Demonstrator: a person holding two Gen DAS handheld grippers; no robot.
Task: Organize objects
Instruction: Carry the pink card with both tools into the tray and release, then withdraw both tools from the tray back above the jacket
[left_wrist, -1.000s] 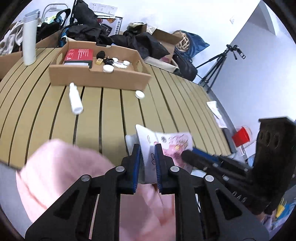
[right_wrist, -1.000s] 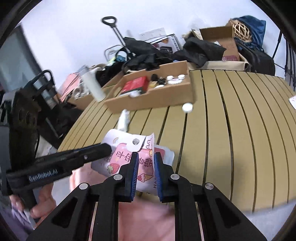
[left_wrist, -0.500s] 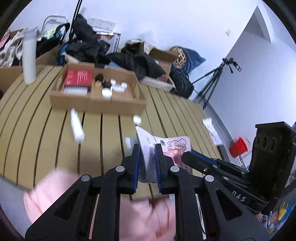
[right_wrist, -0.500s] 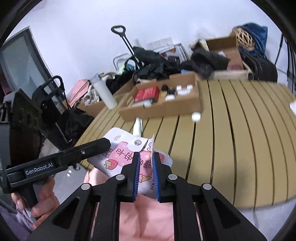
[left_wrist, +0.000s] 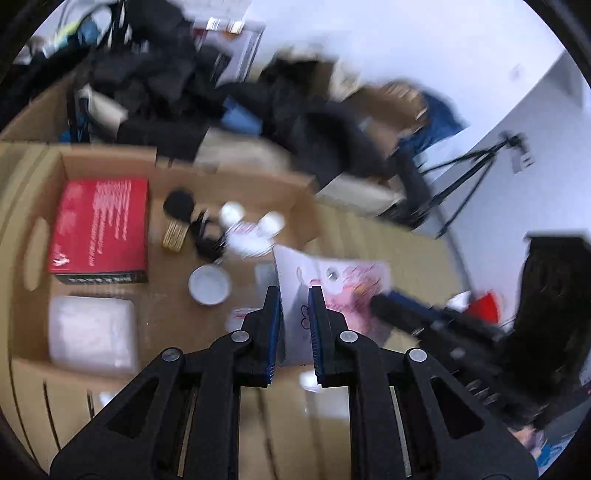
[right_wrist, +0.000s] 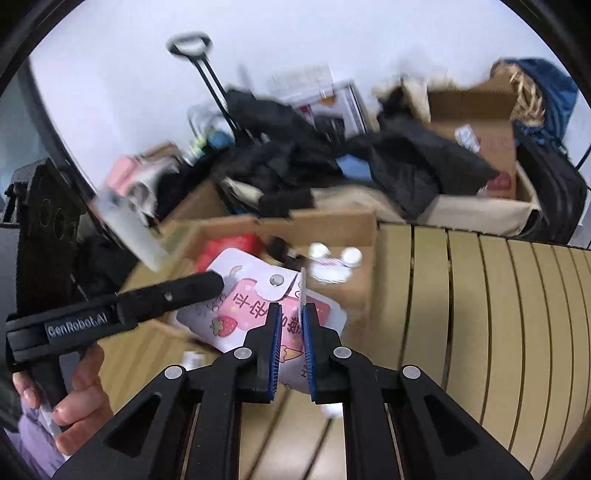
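Both grippers hold one pink and white pouch (right_wrist: 243, 306) with a strawberry print. My left gripper (left_wrist: 295, 295) is shut on one edge of the pouch (left_wrist: 340, 280). My right gripper (right_wrist: 290, 314) is shut on the other edge. The pouch hangs in the air over the near right part of an open cardboard box (left_wrist: 33, 236). The box (right_wrist: 365, 229) holds a red book (left_wrist: 99, 225), a white packet (left_wrist: 92, 332), a round white lid (left_wrist: 209, 285) and several small white and black items.
The box stands on a slatted wooden table (right_wrist: 480, 314). Behind it lie dark clothes (right_wrist: 406, 162), more cardboard boxes (right_wrist: 476, 122) and a tripod (left_wrist: 469, 184). Small white caps (right_wrist: 330, 410) lie on the table in front of the box.
Both grippers carried the pouch forward from the table's near edge to above the cardboard box. The box now fills the left wrist view. Both grips held.
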